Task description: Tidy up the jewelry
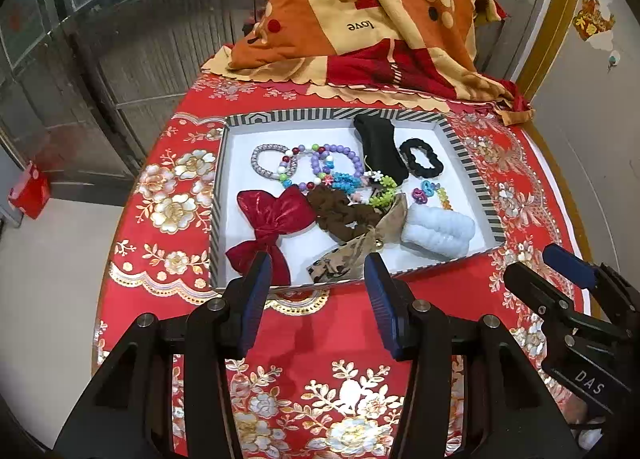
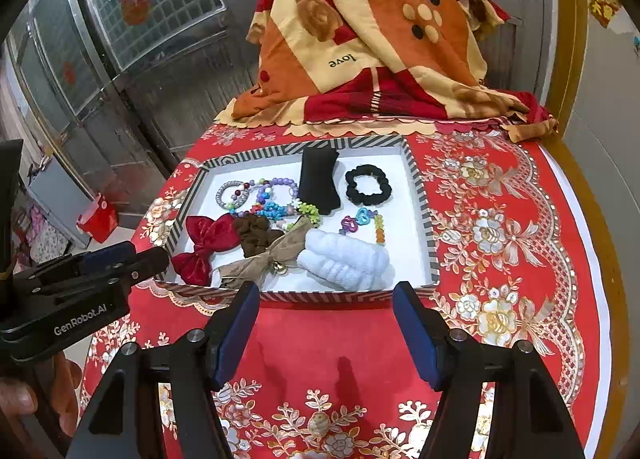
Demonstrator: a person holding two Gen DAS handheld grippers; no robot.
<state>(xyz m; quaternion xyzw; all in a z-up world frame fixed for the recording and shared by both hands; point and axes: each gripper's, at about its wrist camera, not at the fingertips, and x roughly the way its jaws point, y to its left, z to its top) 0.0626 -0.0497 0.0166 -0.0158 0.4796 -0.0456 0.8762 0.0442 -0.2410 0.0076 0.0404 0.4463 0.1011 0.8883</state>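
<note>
You held both tools short of the tray (image 1: 219, 195), at its 6 o'clock edge, probably so each camera took in the whole lot; the left gripper (image 1: 318, 273) stood released, jaws wide and empty, lined up on the near rim.

Left to right inside the tray: grey bracelet (image 1: 267, 161) at 10 o'clock, overlapped by the purple bead bracelets (image 1: 340, 153); red bow (image 1: 272, 227) at 8 o'clock, against the left wall; brown scrunchie (image 1: 340, 213) mid-tray, touching the bow; tan ribbon bow (image 2: 276, 253) draped toward 6 o'clock; black pad (image 1: 380, 147) at 12 o'clock, lying flat; white fluffy band (image 1: 438, 233) at 5 o'clock; black scrunchie (image 1: 422, 157) at 2 o'clock, alone.

The middle pieces lay heaped and tangled, the outer ones apart; that fits a sort half made or a pile just gathered, and you cannot say which.

Your right gripper (image 2: 326, 309) was likewise unclenched, holding nothing, low over the red cloth (image 2: 500, 219).
</note>
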